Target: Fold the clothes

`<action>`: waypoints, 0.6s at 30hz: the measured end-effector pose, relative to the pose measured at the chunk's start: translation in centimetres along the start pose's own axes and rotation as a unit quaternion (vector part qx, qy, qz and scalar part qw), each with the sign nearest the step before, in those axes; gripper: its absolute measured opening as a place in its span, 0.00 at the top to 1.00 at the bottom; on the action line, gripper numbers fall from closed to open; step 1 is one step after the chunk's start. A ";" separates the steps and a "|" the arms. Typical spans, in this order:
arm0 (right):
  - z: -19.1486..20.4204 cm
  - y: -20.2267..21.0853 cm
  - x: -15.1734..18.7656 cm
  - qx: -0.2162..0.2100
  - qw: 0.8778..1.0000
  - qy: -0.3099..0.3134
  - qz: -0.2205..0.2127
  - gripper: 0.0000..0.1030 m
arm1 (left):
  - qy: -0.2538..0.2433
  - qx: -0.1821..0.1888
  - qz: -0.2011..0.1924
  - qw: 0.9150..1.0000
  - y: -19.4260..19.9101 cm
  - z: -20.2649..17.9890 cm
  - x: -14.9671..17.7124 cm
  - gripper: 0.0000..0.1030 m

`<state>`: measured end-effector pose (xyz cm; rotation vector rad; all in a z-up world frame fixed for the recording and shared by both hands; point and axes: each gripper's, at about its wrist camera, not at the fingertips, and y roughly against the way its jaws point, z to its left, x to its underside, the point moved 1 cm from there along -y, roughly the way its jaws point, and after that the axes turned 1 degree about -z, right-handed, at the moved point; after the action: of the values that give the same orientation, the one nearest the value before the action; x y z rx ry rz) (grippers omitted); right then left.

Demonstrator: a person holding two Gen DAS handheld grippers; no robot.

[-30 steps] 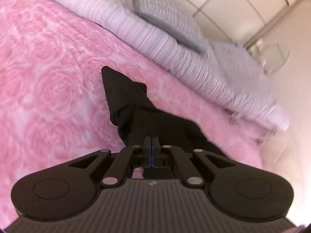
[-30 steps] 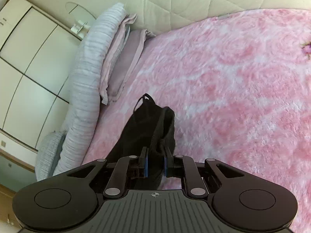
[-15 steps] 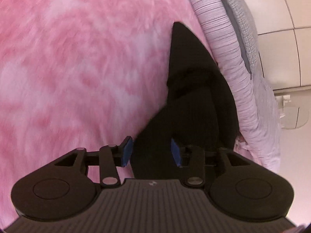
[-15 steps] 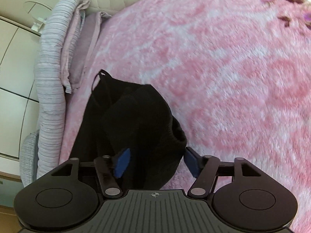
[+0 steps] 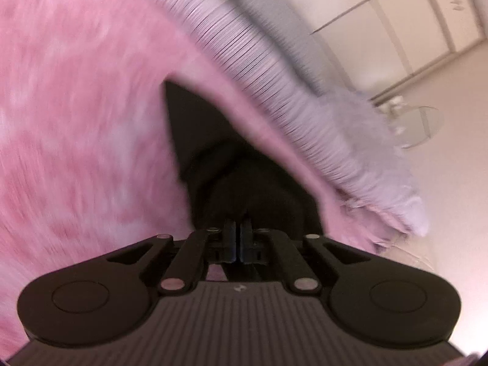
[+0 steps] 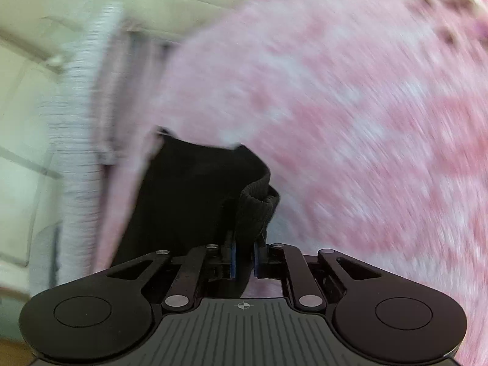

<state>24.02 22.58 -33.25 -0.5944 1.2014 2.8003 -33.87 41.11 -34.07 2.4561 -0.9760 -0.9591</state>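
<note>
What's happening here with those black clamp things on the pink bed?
A person is folding a black garment on a fluffy pink blanket, using a pair of handheld tongs. The left tongs are shut on one part of the cloth, and the right tongs pinch a thick ribbed edge. Both pictures are blurred, so the tools are moving. Striped bedding lies beside it.

Both fisheye views look forward along their own fingers, close and low over the fluffy pink rose-patterned bedspread (image 5: 76,122). The left faces the ribbed lilac quilt (image 5: 274,91); the right faces the cream headboard (image 6: 152,3). Both share the black knit garment (image 5: 213,158) (image 6: 189,189). Both are motion-blurred.
</note>
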 end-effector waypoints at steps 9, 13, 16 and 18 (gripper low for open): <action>3.0 10.6 -0.6 -0.128 0.978 0.162 0.025 0.91 | -0.141 0.004 -0.117 0.983 21.5 -7.7 -5.3 0.99; -1.9 11.1 2.1 0.007 0.978 0.147 0.149 0.58 | -0.123 -0.146 -0.041 0.981 22.5 -2.7 -1.9 0.78; -5.6 11.3 4.2 0.067 0.973 0.129 0.181 0.53 | -0.107 -0.256 0.017 0.961 23.3 0.9 0.6 0.79; -7.1 10.9 5.4 0.068 0.972 0.113 0.197 0.51 | -0.093 -0.322 0.054 0.941 23.9 3.4 2.3 0.79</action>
<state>19.40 9.31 -32.08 -0.7539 1.7130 2.9857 -46.42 22.33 -25.30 1.7759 -0.6895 -1.2485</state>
